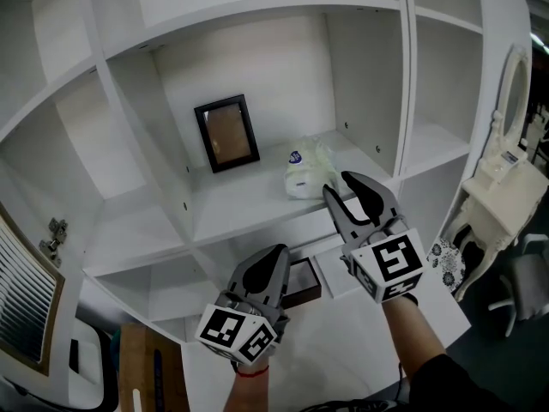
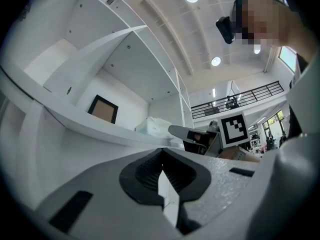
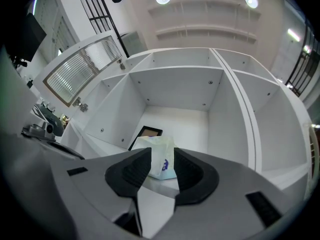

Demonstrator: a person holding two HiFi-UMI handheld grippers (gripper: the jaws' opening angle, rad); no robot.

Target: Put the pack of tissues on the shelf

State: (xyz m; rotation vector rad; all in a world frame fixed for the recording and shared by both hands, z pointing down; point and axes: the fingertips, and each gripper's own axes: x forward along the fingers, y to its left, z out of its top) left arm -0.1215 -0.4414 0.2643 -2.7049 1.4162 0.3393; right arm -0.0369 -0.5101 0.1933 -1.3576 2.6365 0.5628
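The pack of tissues (image 1: 307,170), pale plastic with a blue mark, lies on the white shelf board (image 1: 236,206) to the right of a black picture frame (image 1: 226,133). My right gripper (image 1: 338,184) is open just in front of the pack. In the right gripper view the pack (image 3: 161,146) shows in the gap beyond my right gripper (image 3: 163,160), and neither pad presses on it. My left gripper (image 1: 277,251) hangs lower, below the shelf's front edge, with its jaws together and nothing in them. The left gripper view shows the pack (image 2: 155,126) up on the shelf.
The shelf unit has white uprights on both sides of this compartment. A dark brown box (image 1: 302,283) sits on the level below, between my hands. A white dressing table with a mirror (image 1: 506,170) stands at the right. A slatted panel (image 1: 21,299) is at the left.
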